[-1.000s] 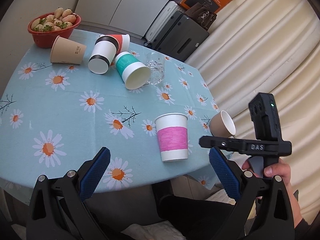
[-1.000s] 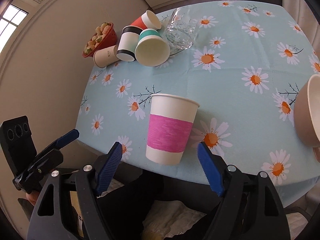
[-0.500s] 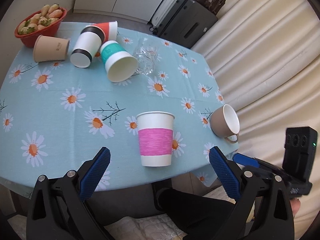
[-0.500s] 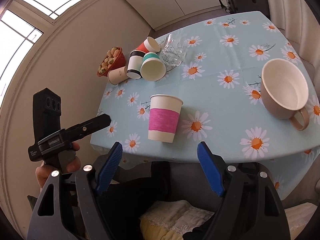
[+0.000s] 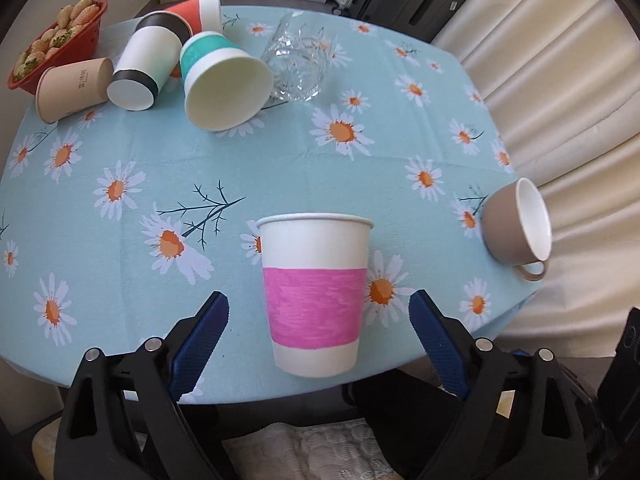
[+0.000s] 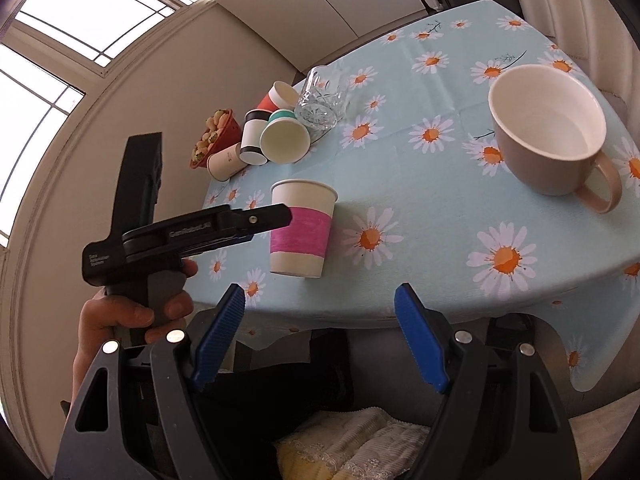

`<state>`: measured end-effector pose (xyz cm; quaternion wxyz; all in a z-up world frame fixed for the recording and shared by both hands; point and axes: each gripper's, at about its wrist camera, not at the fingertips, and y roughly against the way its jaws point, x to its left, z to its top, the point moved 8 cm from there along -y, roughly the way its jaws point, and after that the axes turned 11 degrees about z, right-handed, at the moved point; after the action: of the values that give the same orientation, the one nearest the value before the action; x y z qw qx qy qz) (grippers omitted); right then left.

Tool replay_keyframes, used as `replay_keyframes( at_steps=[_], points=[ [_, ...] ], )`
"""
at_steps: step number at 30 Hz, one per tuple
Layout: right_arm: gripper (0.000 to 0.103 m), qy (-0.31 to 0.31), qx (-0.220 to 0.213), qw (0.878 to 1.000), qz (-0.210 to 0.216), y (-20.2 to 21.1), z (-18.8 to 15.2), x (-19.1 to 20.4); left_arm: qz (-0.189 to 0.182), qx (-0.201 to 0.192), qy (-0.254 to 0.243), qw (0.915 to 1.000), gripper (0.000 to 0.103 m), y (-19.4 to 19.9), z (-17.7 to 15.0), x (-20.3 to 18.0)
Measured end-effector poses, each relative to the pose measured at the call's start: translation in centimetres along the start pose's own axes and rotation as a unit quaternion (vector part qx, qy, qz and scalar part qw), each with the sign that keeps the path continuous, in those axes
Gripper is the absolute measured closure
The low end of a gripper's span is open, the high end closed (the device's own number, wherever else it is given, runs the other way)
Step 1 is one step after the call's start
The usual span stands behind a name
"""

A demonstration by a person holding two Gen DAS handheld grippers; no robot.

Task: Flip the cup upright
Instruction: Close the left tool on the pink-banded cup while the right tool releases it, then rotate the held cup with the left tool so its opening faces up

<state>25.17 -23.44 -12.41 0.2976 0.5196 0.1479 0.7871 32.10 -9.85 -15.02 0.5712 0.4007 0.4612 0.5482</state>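
Observation:
A white paper cup with a pink band (image 5: 316,292) stands upright near the table's front edge; it also shows in the right wrist view (image 6: 301,227). My left gripper (image 5: 319,320) is open, its blue pads on either side of the cup's lower half, not touching it. My right gripper (image 6: 320,330) is open and empty, held below and in front of the table edge. The left gripper's body (image 6: 188,236) shows in the right wrist view, level with the cup.
A tan mug (image 5: 516,228) stands upright at the right edge. At the back lie a teal cup (image 5: 220,80), a black-banded cup (image 5: 144,68), a red cup (image 5: 192,8), a kraft cup (image 5: 72,88) and a glass tumbler (image 5: 300,64). A red bowl of strawberries (image 5: 56,40) sits at the back left.
My left gripper has moved closer to the pink-banded cup, which now sits between its pads. My right gripper has drawn back and to the right, away from the cup.

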Motion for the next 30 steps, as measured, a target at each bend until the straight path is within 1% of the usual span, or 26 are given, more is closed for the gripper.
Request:
replay_keyframes(
  at_steps=[3, 5, 6, 7, 9, 13, 16, 18, 25, 30],
  points=[
    [0.026, 0.0, -0.01, 1.0, 0.008, -0.1, -0.1, 0.1, 0.012, 0.01, -0.004, 0.9999, 0.016, -1.3, 0.2, -0.3],
    [0.026, 0.0, -0.015, 1.0, 0.005, -0.1, -0.3, 0.0, 0.021, 0.014, -0.005, 0.9997, 0.02, -1.8, 0.4, -0.2],
    [0.026, -0.001, -0.017, 1.0, 0.002, -0.1, -0.3, -0.2, 0.024, 0.016, -0.005, 0.9996, 0.024, -2.0, 0.4, -0.2],
    [0.026, -0.003, -0.018, 1.0, 0.001, -0.1, -0.4, -0.3, 0.028, 0.014, -0.004, 0.9995, 0.026, -2.2, 0.5, -0.2],
    [0.026, -0.006, -0.015, 1.0, -0.005, -0.1, -0.7, -0.7, 0.04, 0.012, -0.001, 0.9991, 0.026, -2.5, 0.6, 0.0],
    [0.026, -0.016, -0.011, 1.0, 0.0, -0.3, -0.9, -1.3, 0.041, 0.02, -0.002, 0.9989, 0.028, -3.2, 0.6, -0.5],
    [0.026, -0.022, -0.007, 1.0, 0.004, -0.6, -1.0, -1.5, 0.047, 0.025, -0.008, 0.9986, 0.036, -3.5, 0.5, -0.7],
    [0.026, -0.022, -0.005, 1.0, 0.003, -0.7, -1.1, -1.6, 0.049, 0.03, -0.012, 0.9983, 0.039, -3.8, 0.3, -0.8],
    [0.026, -0.024, -0.001, 1.0, 0.001, -1.0, -1.3, -1.8, 0.048, 0.022, -0.014, 0.9985, 0.041, -3.5, 0.4, -1.0],
    [0.026, -0.011, 0.001, 1.0, -0.004, -1.3, -1.5, -1.5, 0.043, 0.011, -0.007, 0.999, 0.041, -2.6, 0.1, -0.6]
  ],
)
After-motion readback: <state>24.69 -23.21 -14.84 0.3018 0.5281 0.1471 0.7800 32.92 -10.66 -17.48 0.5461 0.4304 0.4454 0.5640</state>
